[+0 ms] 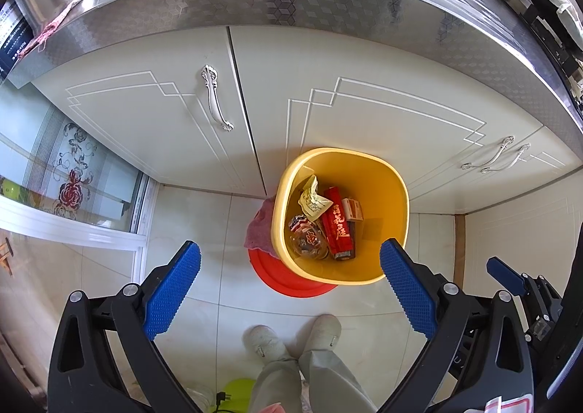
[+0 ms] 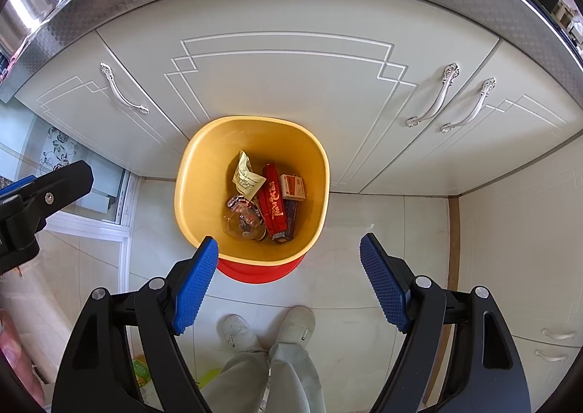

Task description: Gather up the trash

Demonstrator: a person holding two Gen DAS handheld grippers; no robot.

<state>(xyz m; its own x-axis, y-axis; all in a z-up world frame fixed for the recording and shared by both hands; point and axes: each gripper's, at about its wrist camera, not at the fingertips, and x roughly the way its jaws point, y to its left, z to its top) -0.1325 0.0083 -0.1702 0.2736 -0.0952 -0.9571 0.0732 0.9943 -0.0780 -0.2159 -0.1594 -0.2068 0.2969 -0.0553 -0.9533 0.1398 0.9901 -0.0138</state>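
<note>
Floor-standing yellow bin (image 2: 251, 143) lies beyond empty jaws.

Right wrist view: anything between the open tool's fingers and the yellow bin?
Nothing held. Right tool is open over the yellow bin; between its fingers show only the bin's near rim, red basin and floor tile.
</note>
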